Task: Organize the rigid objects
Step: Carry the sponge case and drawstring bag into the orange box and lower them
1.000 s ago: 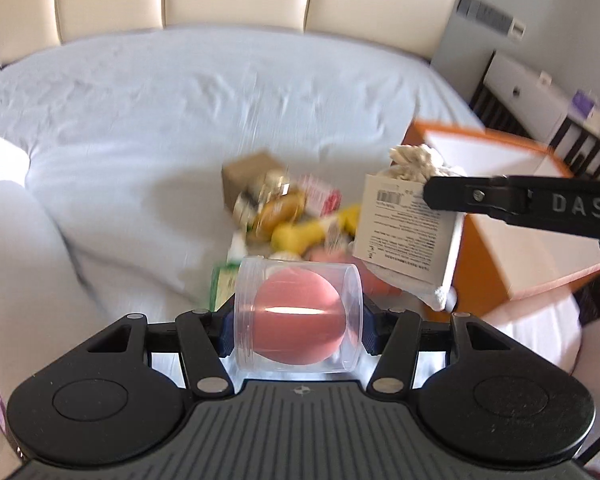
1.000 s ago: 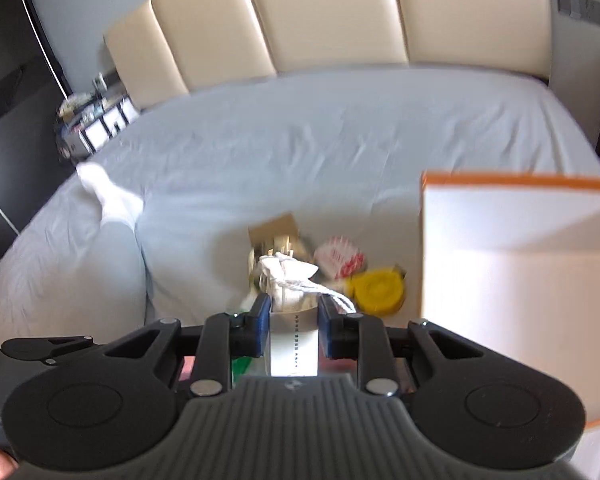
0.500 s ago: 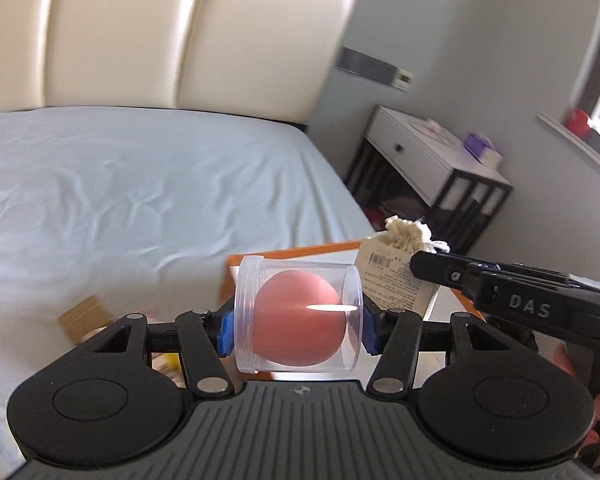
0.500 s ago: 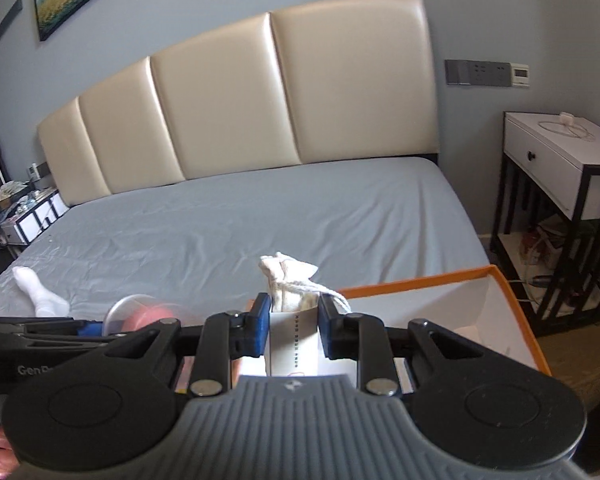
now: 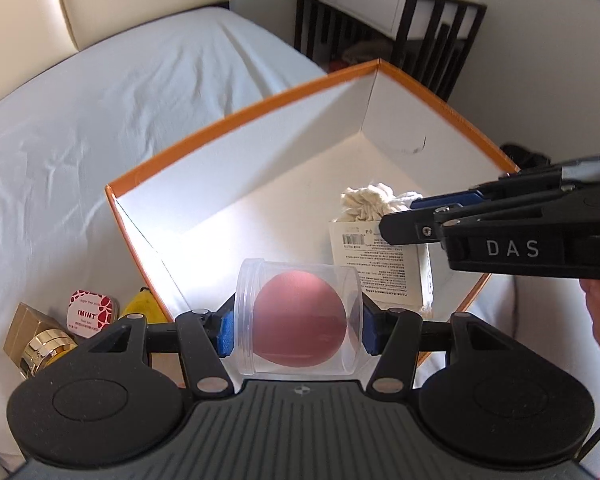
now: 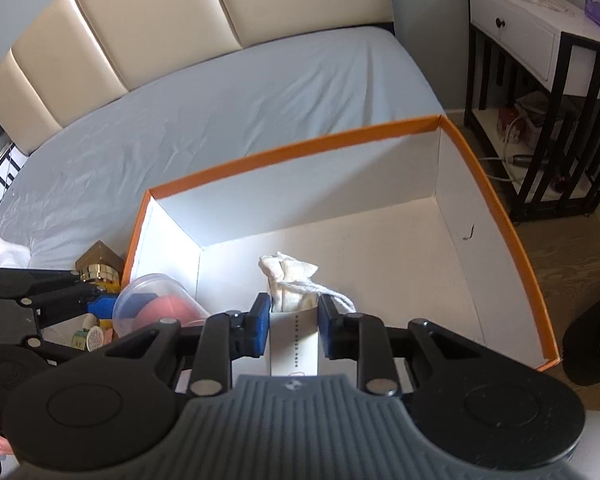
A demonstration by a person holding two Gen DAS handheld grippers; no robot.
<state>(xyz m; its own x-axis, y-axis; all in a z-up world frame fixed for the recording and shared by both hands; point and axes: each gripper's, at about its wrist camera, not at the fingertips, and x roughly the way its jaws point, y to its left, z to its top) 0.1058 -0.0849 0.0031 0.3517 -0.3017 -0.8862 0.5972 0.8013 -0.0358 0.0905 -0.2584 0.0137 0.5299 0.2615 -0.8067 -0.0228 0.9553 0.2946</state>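
Hovering over the open orange-rimmed box [image 5: 236,120], both tools are loaded and ready to drop. Left tool [image 5: 298,320] is clamped shut on a clear plastic jar with a pink sponge inside [image 5: 298,316], the jar lying on its side with its long axis running straight across from one blue pad to the other. Right tool [image 6: 294,330] is pinched tight on a white carton with a cloth drawstring pouch poking out of its top [image 6: 292,336], and that carton stands upright, pouch end pointing away from the wrist. Here is the relation that counts: the box floor lies directly below and ahead of both loads, and from the left wrist view the carton sits deeper in over the white floor, while the jar hangs closer to the near-left corner by the orange rim. So the right tool looks the nearer one to a clean release, I'd judge, with the left needing to go a touch further inward past the wall. Outside the box on the bed sheet [image 5: 100,100] wait a red-and-white IMINT tin [image 5: 92,308], a gold-lidded jar [image 5: 50,346] by a gold carton [image 5: 22,326], and something yellow [image 5: 140,304] against the box wall.
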